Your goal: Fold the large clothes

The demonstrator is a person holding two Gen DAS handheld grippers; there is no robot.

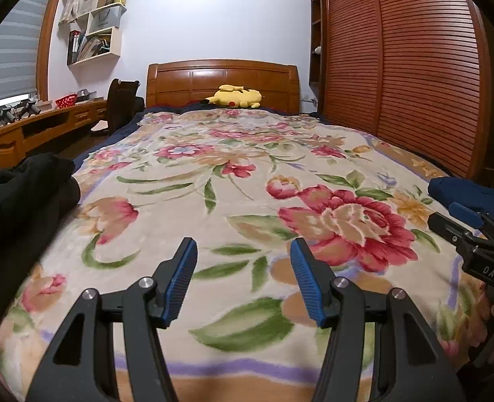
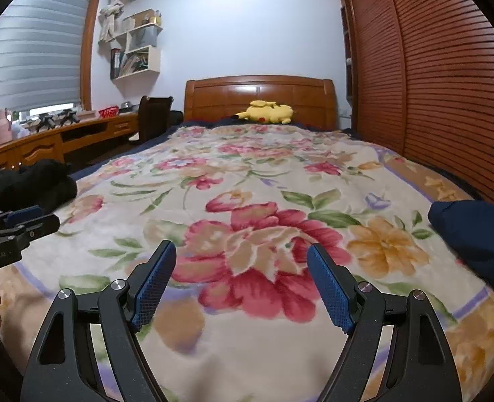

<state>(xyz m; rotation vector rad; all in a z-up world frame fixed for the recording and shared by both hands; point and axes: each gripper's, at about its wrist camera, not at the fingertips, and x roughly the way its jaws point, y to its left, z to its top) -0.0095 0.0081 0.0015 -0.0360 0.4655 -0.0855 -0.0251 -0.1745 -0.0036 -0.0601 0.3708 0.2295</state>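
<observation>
Black garment (image 1: 22,194) bunched, navy garment (image 2: 474,234) heaped

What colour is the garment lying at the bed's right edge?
Dark navy blue garment, plain with no visible pattern; clearest in the right wrist view.

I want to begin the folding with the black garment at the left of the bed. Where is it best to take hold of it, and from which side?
Probably the black garment's bulging end toward the bed's middle, approached from the right with the open left tool. That rounded edge lies free on the blanket; the rest runs out of frame.
</observation>
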